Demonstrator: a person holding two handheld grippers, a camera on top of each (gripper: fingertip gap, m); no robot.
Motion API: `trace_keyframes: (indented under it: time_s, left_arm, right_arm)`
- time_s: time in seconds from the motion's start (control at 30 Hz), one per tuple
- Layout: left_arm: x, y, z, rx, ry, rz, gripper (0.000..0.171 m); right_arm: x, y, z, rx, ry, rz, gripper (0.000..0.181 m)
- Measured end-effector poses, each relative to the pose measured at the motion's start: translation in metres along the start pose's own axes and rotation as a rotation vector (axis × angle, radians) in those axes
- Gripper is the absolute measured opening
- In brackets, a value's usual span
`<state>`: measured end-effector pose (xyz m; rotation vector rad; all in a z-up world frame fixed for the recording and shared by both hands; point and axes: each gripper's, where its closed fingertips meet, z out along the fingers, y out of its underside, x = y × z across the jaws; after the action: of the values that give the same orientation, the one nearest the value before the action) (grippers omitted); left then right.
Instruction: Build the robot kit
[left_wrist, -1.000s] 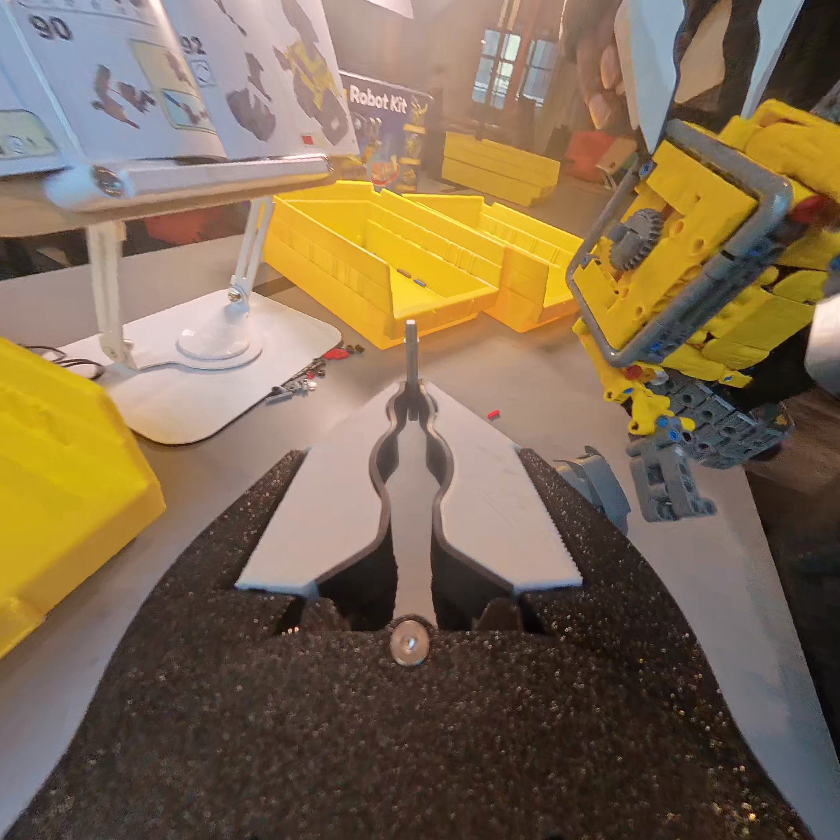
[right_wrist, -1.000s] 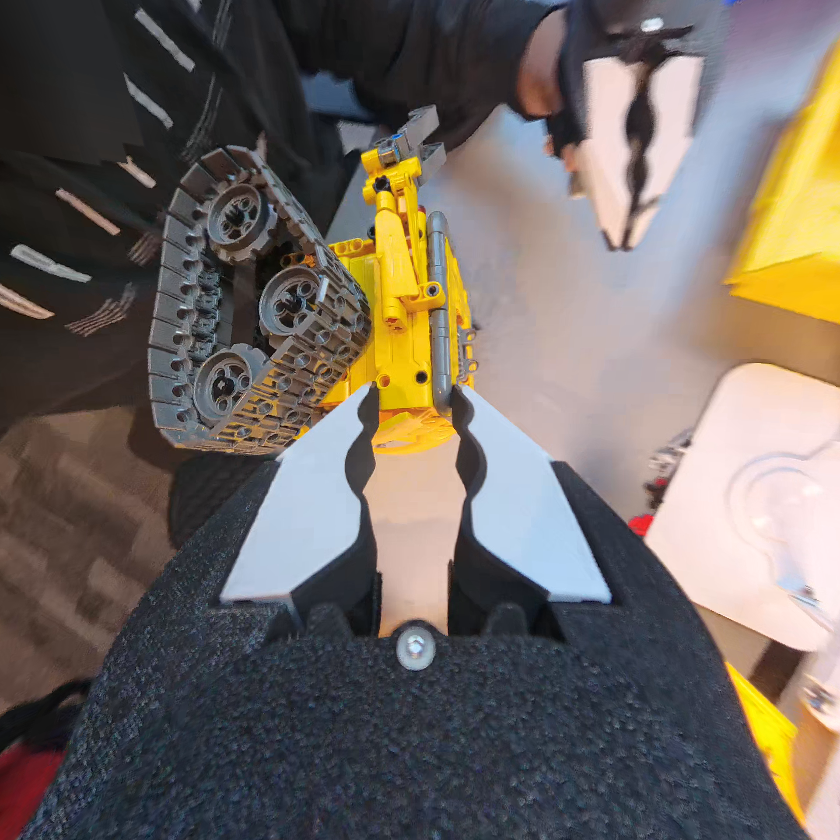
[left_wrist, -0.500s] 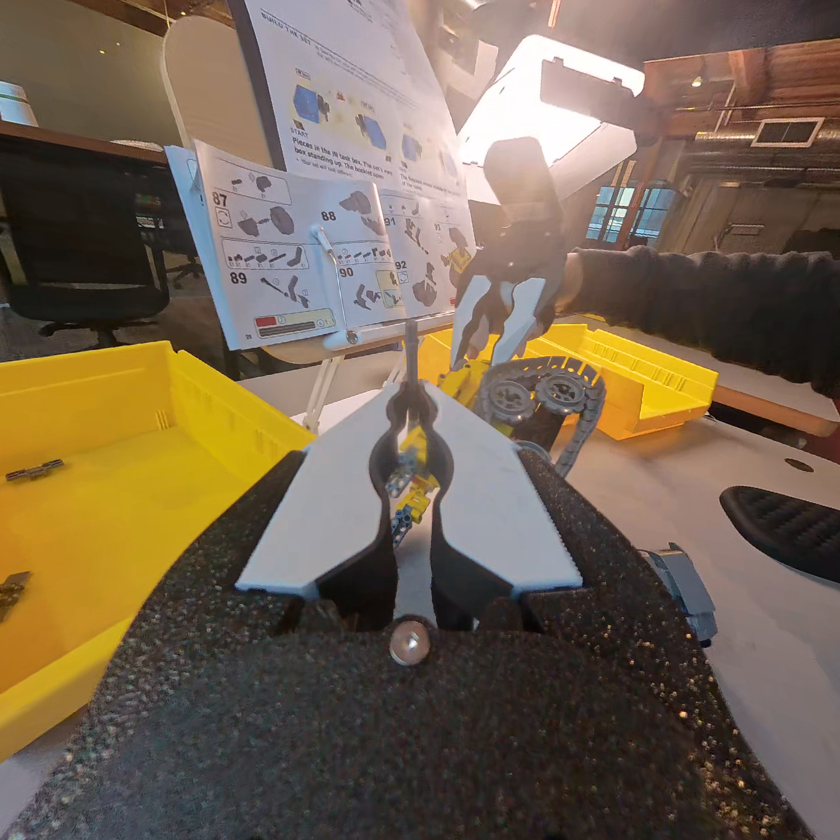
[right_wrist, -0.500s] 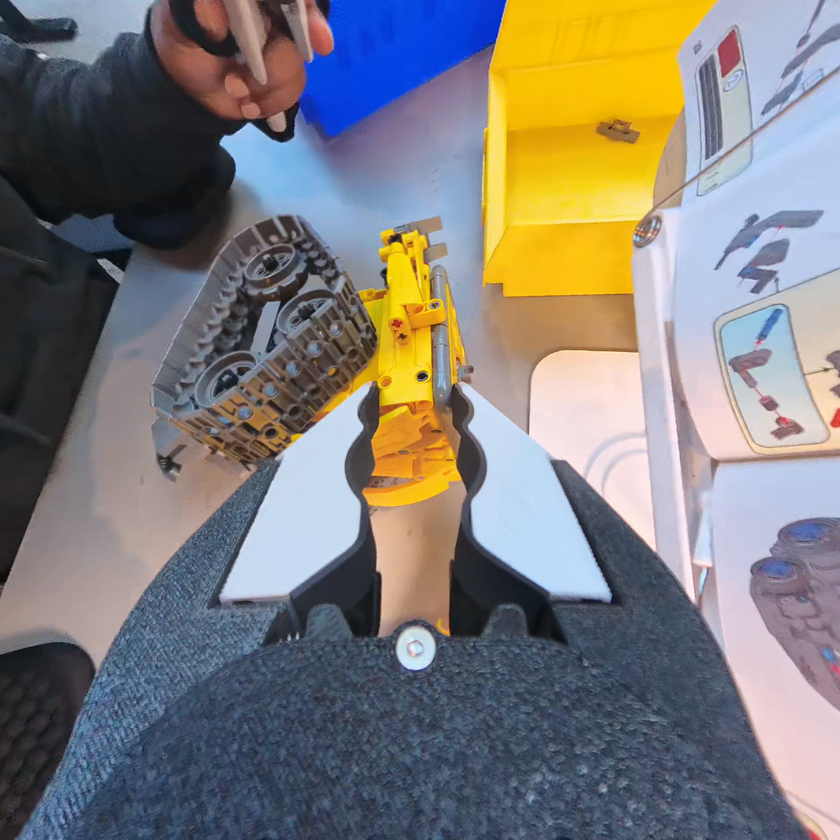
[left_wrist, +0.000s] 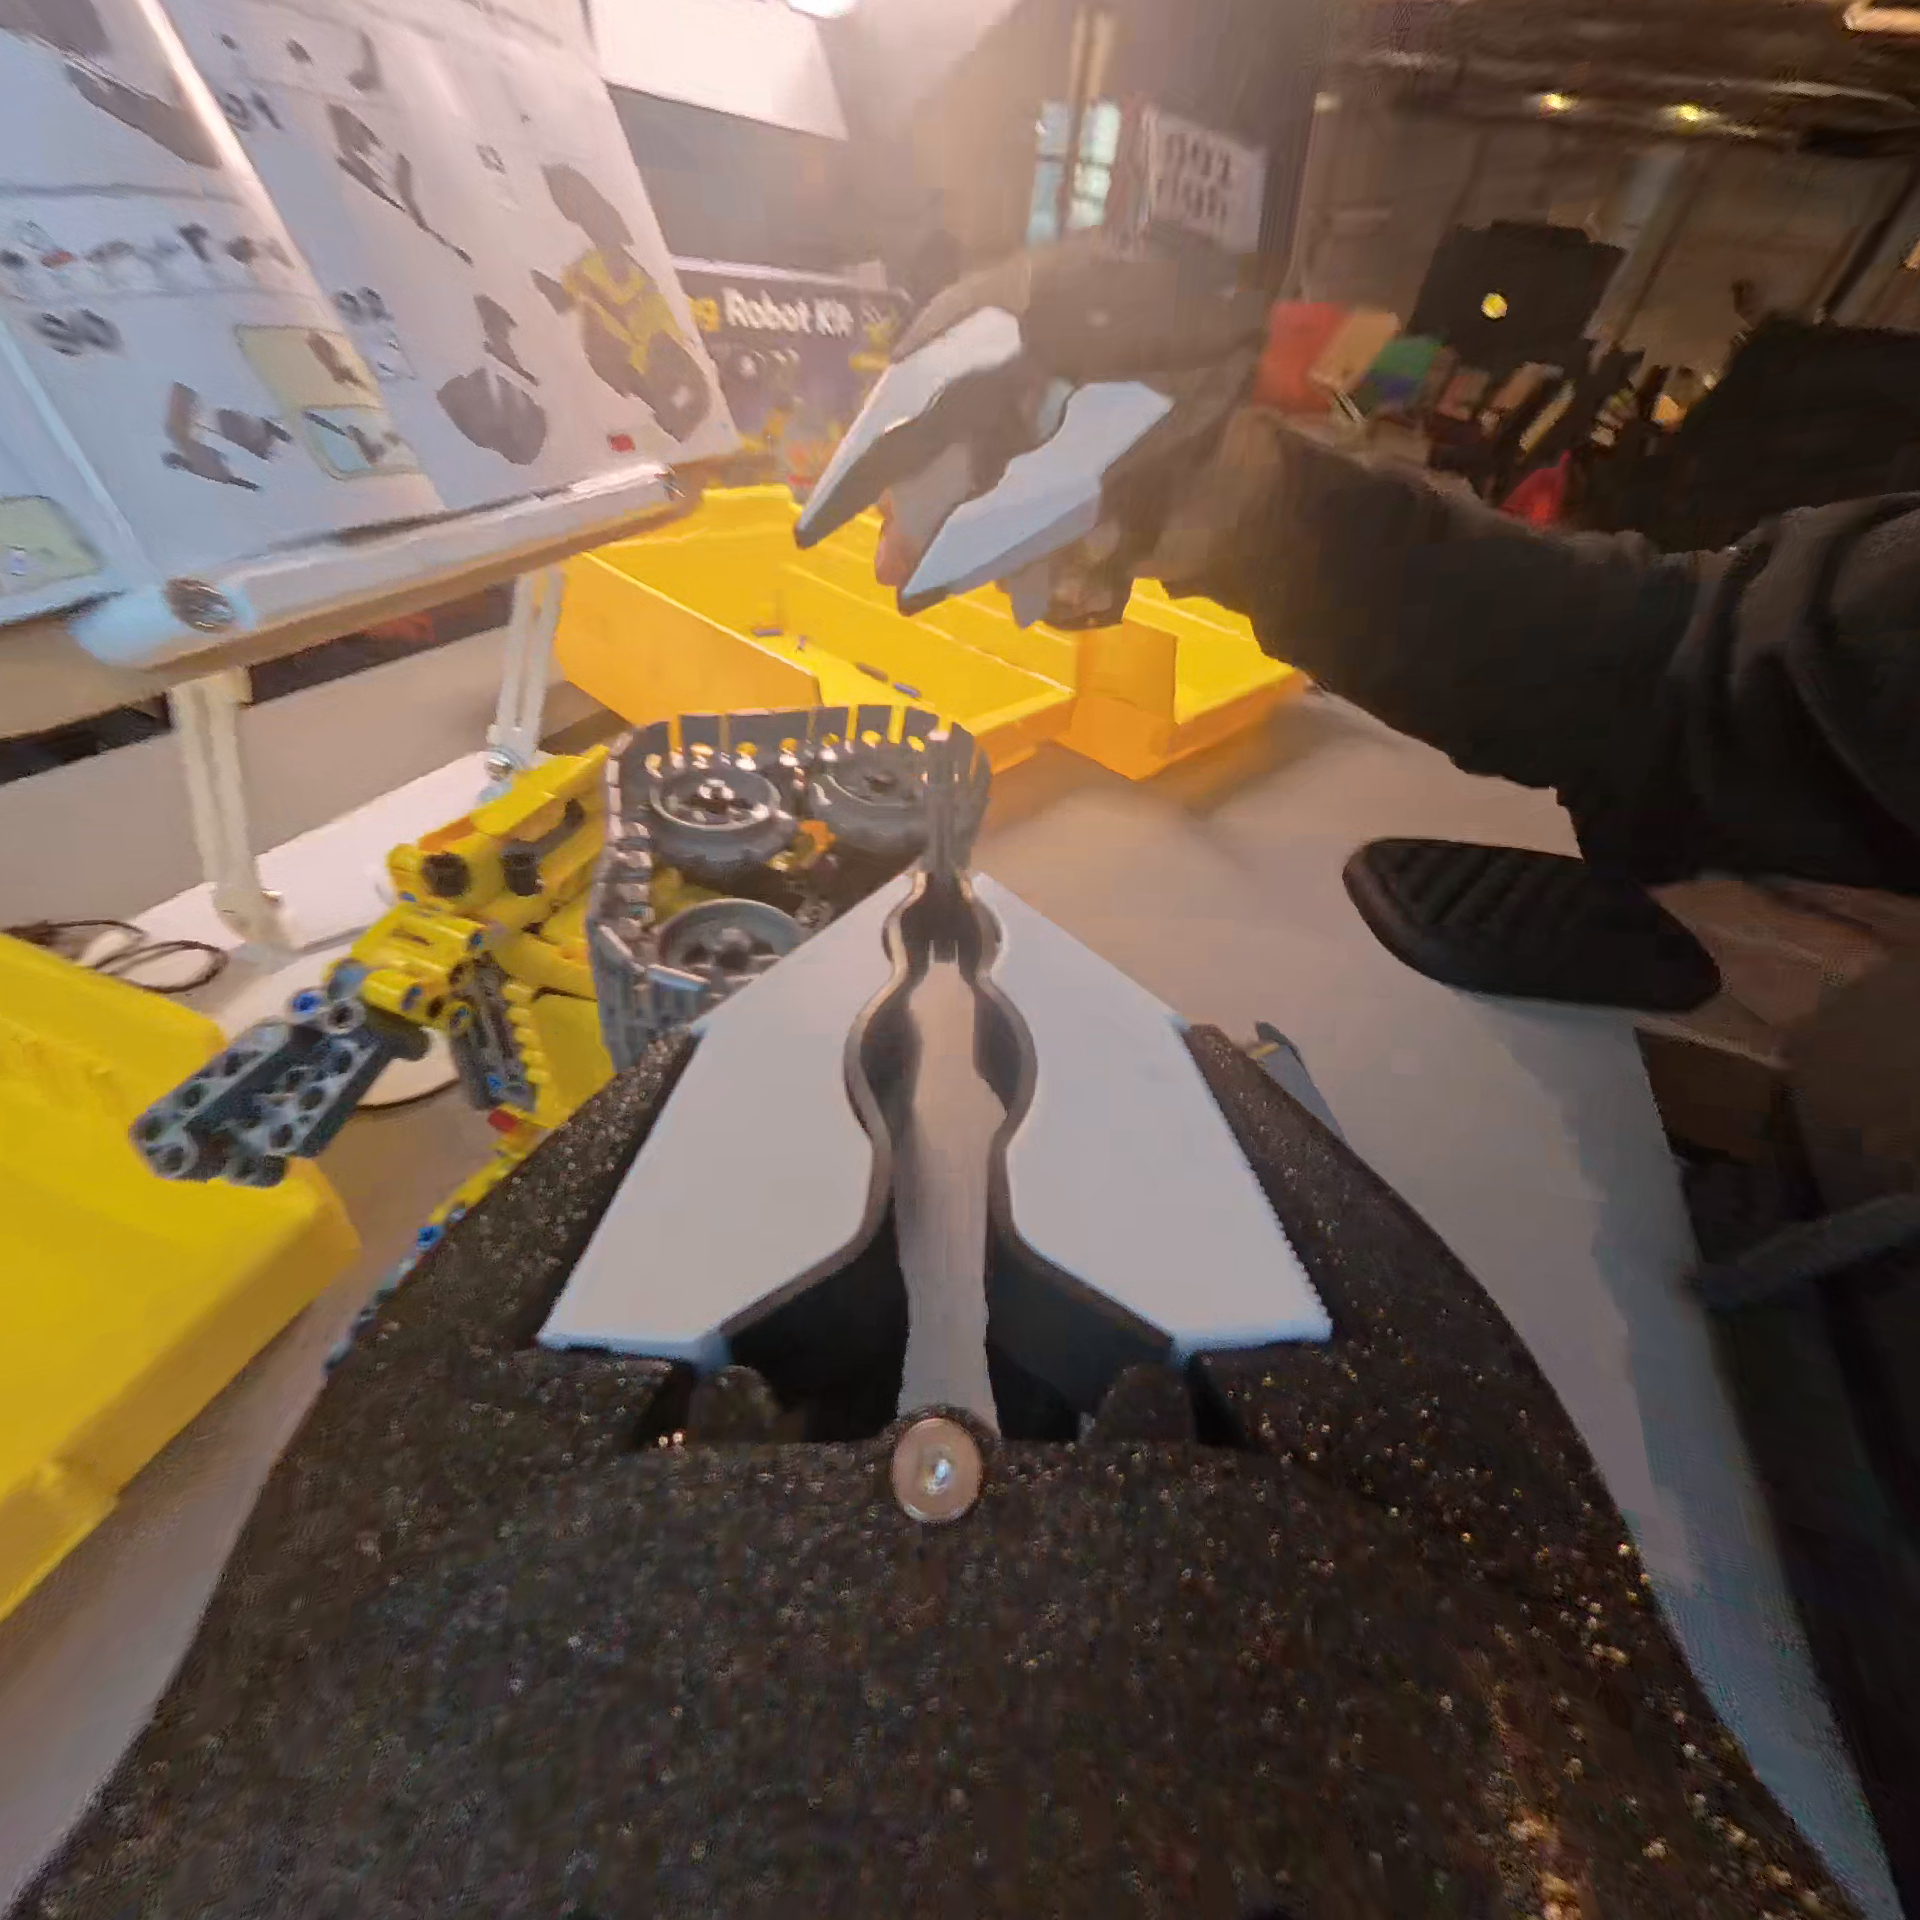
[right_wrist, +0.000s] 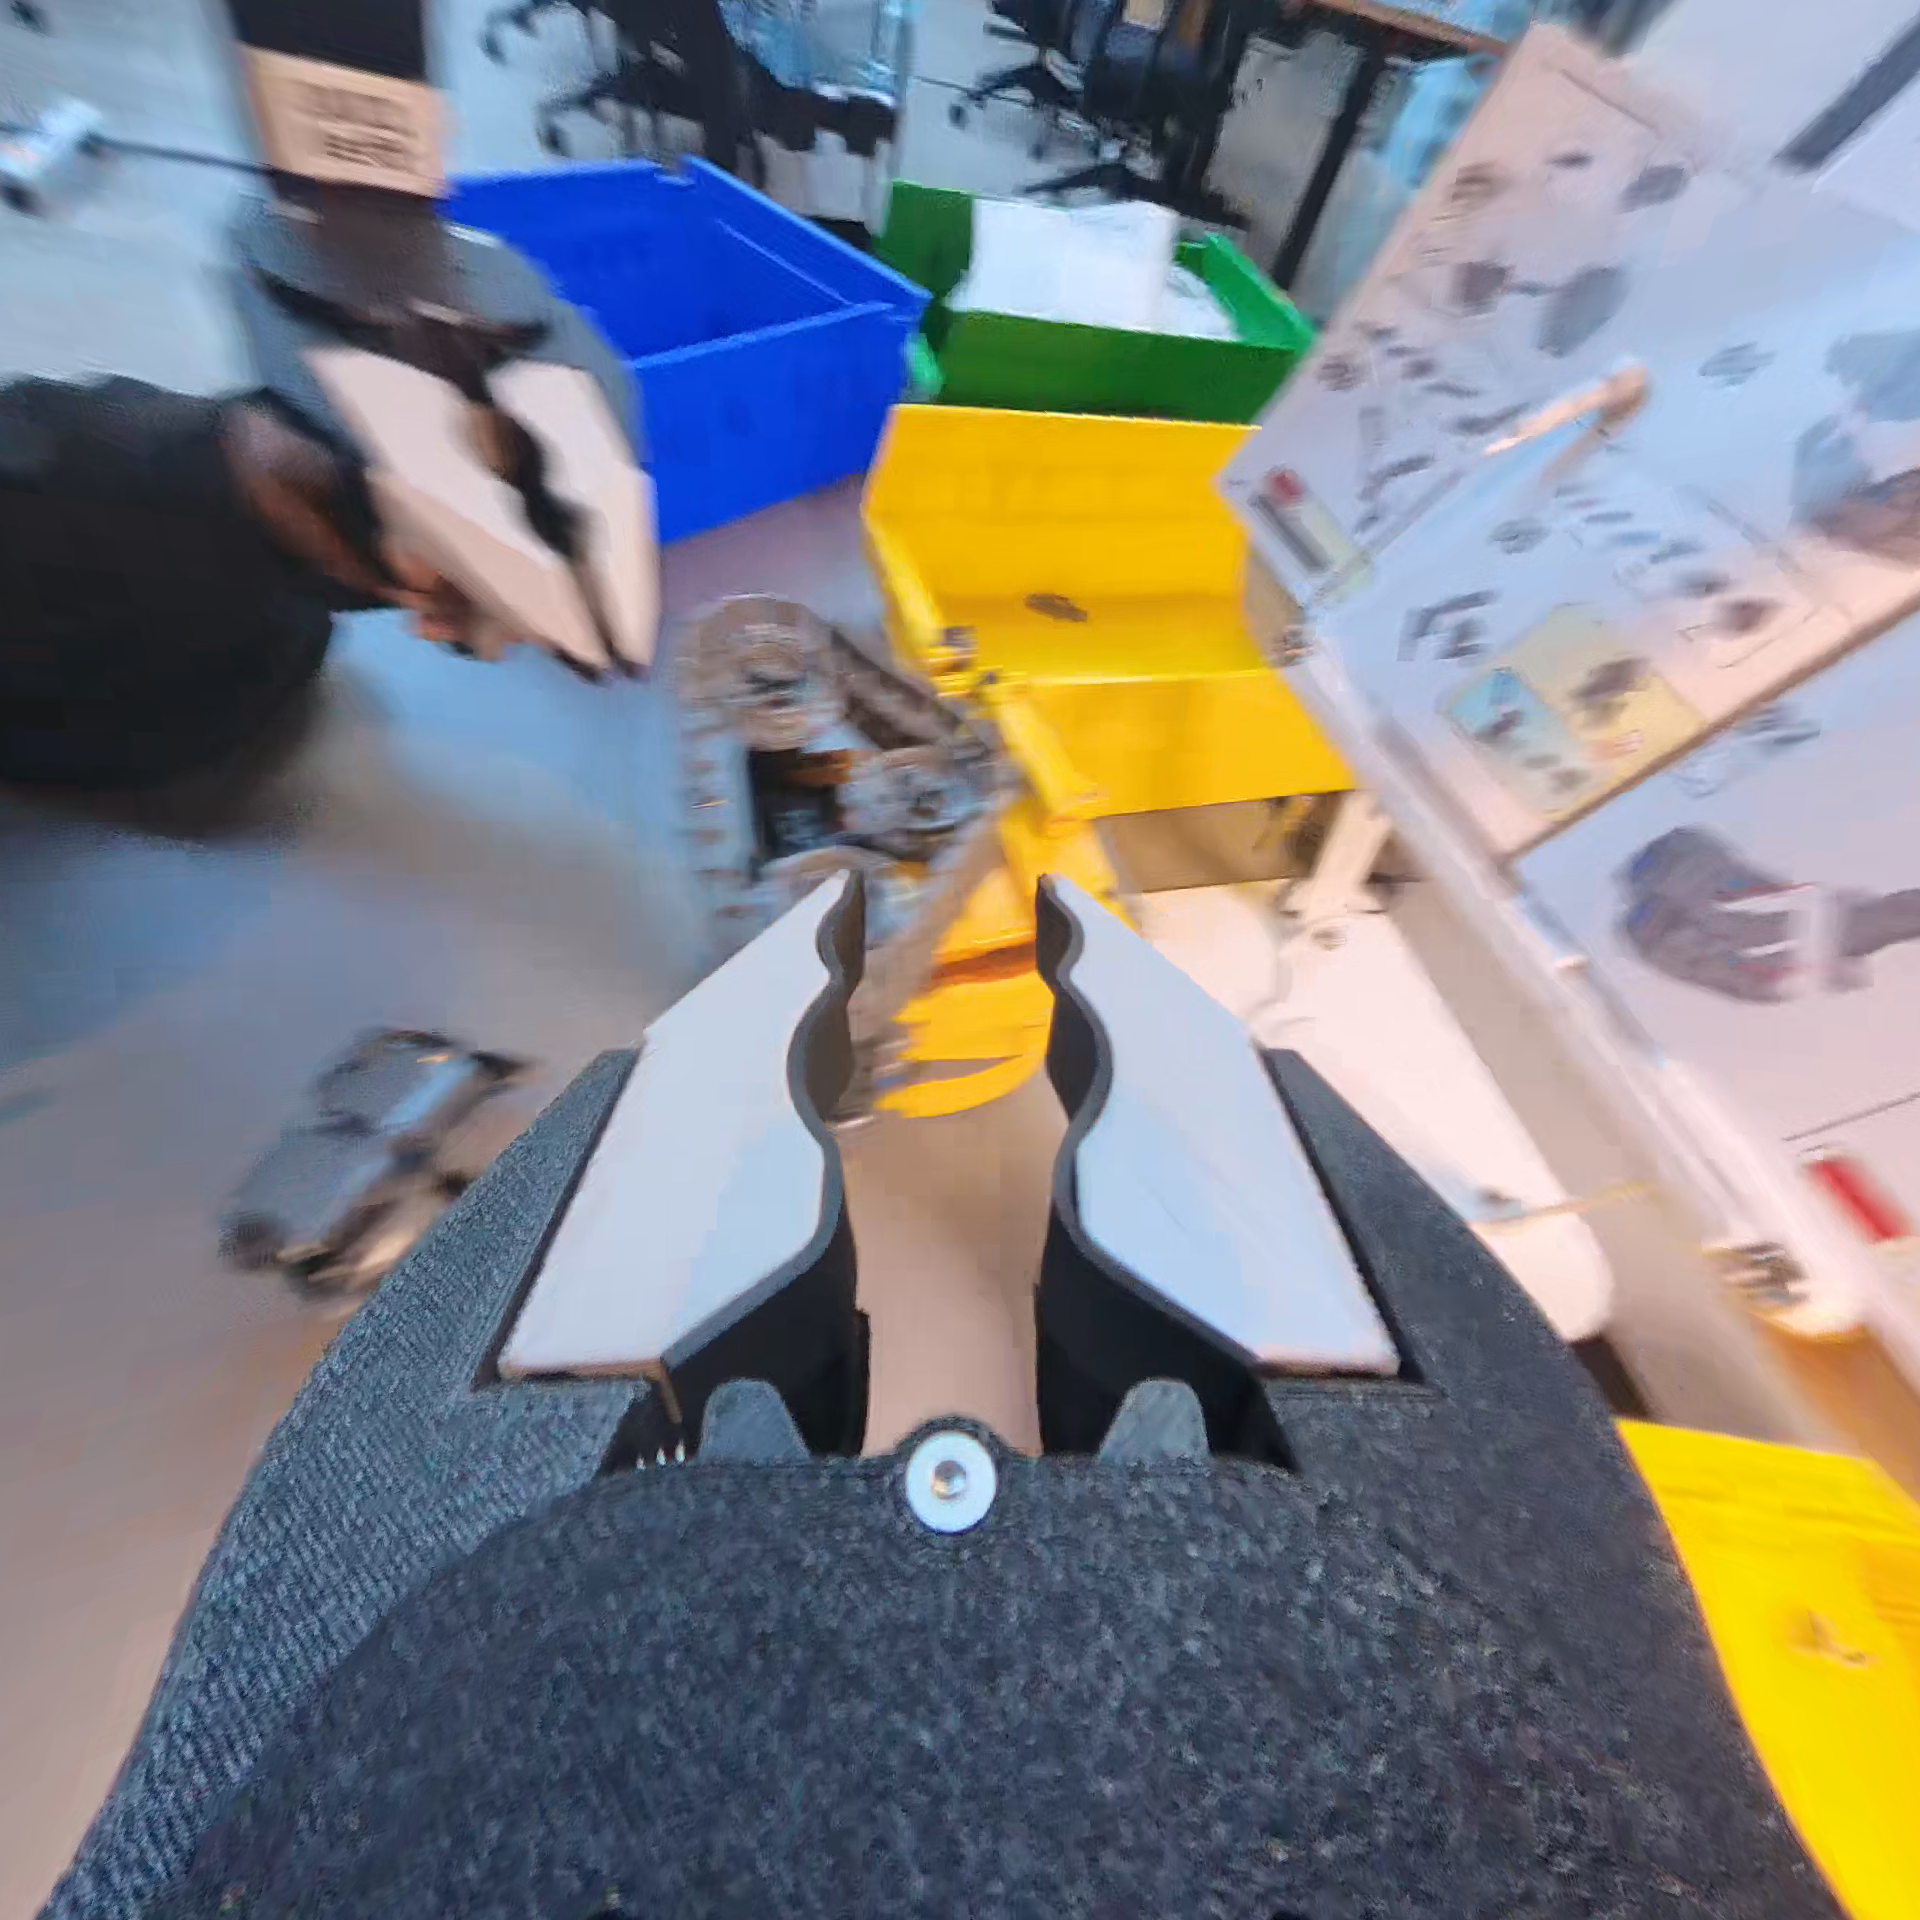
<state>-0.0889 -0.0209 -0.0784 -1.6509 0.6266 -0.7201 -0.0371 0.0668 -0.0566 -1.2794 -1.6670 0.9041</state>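
In the left wrist view we see our left gripper (left_wrist: 940, 883) with its jaws closed on a thin grey pin (left_wrist: 943, 821) that sticks out past the tips. Just beyond the pin, on the desk (left_wrist: 1299, 935), lies the yellow brick-built tracked vehicle (left_wrist: 623, 894) on its side, tracks up, below the instruction booklet (left_wrist: 343, 312) on its white stand. Our right gripper (left_wrist: 935, 520) hangs above yellow bins (left_wrist: 935, 665) at the desk's far edge, jaws apart and empty.

In the right wrist view, which is blurred, our right gripper (right_wrist: 948, 904) is parted with nothing between its tips; the vehicle (right_wrist: 914, 831) lies just ahead. A yellow bin (right_wrist: 1081, 582), a blue bin (right_wrist: 727, 322) and a green bin (right_wrist: 1101, 332) stand beyond.
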Motion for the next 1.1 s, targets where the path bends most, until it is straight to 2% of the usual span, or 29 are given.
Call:
trace_keyframes:
  time_s: [0.1,0.17,0.23,0.3,0.4,0.43,0.5,0.53,0.63,0.7,0.73,0.8,0.87,0.9,0.93,0.97,1.0,1.1]
  left_arm:
    - [0.027,0.039,0.009,-0.224,0.187,-0.023,0.003]
    - [0.036,0.074,0.009,-0.406,0.258,-0.06,0.003]
    - [0.04,0.108,0.008,-0.571,0.289,-0.094,0.002]
    - [0.041,0.136,0.009,-0.694,0.294,-0.096,0.003]
    - [0.043,0.157,0.01,-0.794,0.29,-0.067,0.013]
    - [0.044,0.159,0.01,-0.804,0.29,-0.065,0.019]
    - [0.04,0.155,0.009,-0.791,0.269,-0.059,0.032]
    - [0.038,0.147,0.008,-0.768,0.247,-0.054,0.037]
    - [0.045,0.108,0.007,-0.629,0.217,-0.05,0.052]
    - [0.06,0.087,0.014,-0.545,0.191,-0.064,0.074]
    - [0.069,0.086,0.02,-0.535,0.173,-0.075,0.089]
    - [0.079,0.103,0.035,-0.594,0.095,-0.075,0.113]
    - [0.076,0.122,0.047,-0.659,-0.017,-0.044,0.127]
    - [0.077,0.125,0.053,-0.656,-0.041,-0.049,0.127]
    - [0.081,0.123,0.059,-0.627,-0.036,-0.08,0.119]
    - [0.084,0.119,0.064,-0.594,-0.024,-0.102,0.105]
    - [0.083,0.114,0.067,-0.571,-0.027,-0.102,0.103]
    - [0.091,0.072,0.069,-0.402,0.076,-0.167,0.101]
  right_arm:
    - [-0.084,0.032,-0.015,-0.066,-0.17,0.087,0.041]
    - [-0.123,0.067,-0.016,-0.149,-0.214,0.103,0.053]
    - [-0.148,0.09,-0.012,-0.194,-0.244,0.156,0.065]
    - [-0.162,0.101,-0.005,-0.203,-0.25,0.179,0.076]
    - [-0.167,0.111,0.011,-0.223,-0.211,0.112,0.086]
    - [-0.169,0.112,0.016,-0.217,-0.208,0.097,0.083]
    - [-0.171,0.113,0.021,-0.21,-0.207,0.047,0.062]
    - [-0.171,0.112,0.021,-0.209,-0.212,0.048,0.059]
    - [-0.167,0.11,0.018,-0.209,-0.207,0.195,0.053]
    - [-0.16,0.109,0.017,-0.2,-0.17,0.336,0.052]
    - [-0.158,0.109,0.017,-0.194,-0.158,0.399,0.052]
    - [-0.156,0.101,0.017,-0.151,-0.17,0.53,0.052]
    - [-0.154,0.092,0.016,-0.099,-0.188,0.618,0.051]
    - [-0.152,0.088,0.016,-0.086,-0.186,0.63,0.051]
    - [-0.152,0.084,0.015,-0.069,-0.184,0.631,0.051]
    - [-0.152,0.078,0.013,-0.051,-0.185,0.627,0.051]
    - [-0.147,0.072,0.01,-0.03,-0.155,0.598,0.046]
    - [-0.133,0.024,-0.018,0.197,-0.124,0.463,0.042]
